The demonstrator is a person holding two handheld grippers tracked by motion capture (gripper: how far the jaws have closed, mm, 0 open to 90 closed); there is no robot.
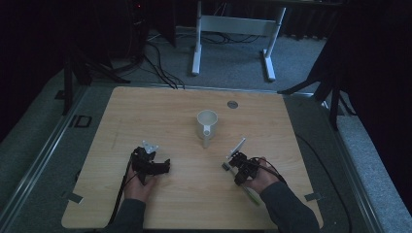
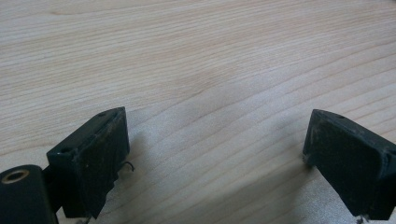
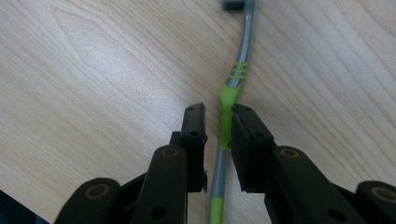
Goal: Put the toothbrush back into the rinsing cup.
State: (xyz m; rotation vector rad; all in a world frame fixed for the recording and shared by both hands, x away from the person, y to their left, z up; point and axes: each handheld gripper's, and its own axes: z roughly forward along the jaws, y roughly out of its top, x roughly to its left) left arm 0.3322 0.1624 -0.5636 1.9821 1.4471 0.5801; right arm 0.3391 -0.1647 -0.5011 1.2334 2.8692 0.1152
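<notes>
Between the fingers (image 3: pixel 247 140) of our right gripper (image 3: pixel 218 126) lies a grey and green toothbrush (image 3: pixel 227 100); the right one touches its handle, the left one stands just off it, so we cannot tell whether the grip is made. Its head end reaches forward past the fingertips, flat on the wooden worktop (image 1: pixel 165 111). Our left gripper (image 2: pixel 215 144) has its fingers (image 2: pixel 100 144) spread wide over bare wood. Beyond both sits a white mug (image 1: pixel 207 123).

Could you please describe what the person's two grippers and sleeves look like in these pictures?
Both the left gripper and the right gripper are black, with blocky black jaws and brass-coloured rivets. Each carries a pale grey plate on top and trails a black cable. The person wears dark grey long sleeves.
</notes>
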